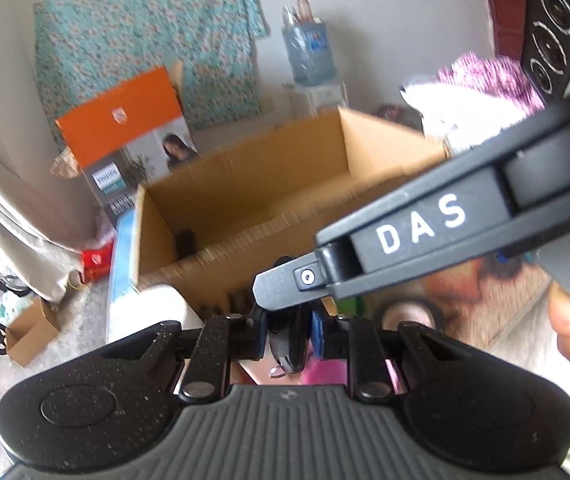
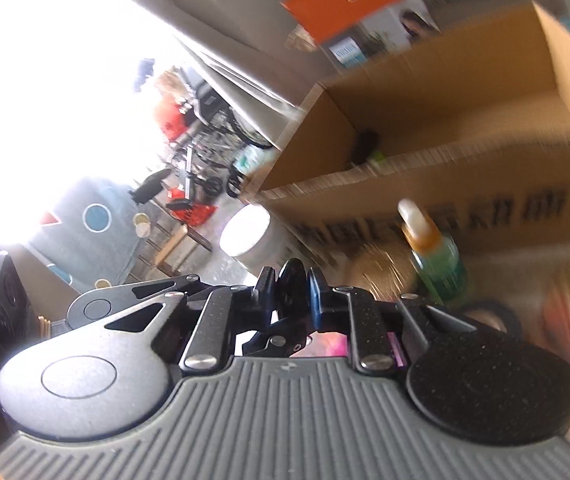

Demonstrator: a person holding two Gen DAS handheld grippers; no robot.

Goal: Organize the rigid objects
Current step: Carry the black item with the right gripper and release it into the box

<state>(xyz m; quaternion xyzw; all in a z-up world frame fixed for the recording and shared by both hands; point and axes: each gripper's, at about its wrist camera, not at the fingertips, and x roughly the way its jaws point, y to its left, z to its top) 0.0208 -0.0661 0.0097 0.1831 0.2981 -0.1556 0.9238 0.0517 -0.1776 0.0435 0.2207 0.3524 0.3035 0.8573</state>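
Cluttered floor surrounded the open cardboard box [image 1: 245,196]. Both tools, left tool [image 1: 287,336] and right tool [image 2: 291,292], were clamped on one black key fob [image 1: 285,344], seemingly mid-handover before boxing it.

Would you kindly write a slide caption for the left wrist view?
Left gripper clamps a black key fob before an open cardboard box, the right gripper crossing above.

Floral cloth [image 1: 145,36]: teal, hangs on the back wall.
Water jug [image 1: 307,54]: blue, stands on a white stand by the wall.
Orange carton [image 1: 125,120]: upright behind the cardboard box.
Small open box [image 1: 31,334]: on the floor, far left.
Bicycle [image 2: 205,148]: blurred, beyond the counter's left edge.
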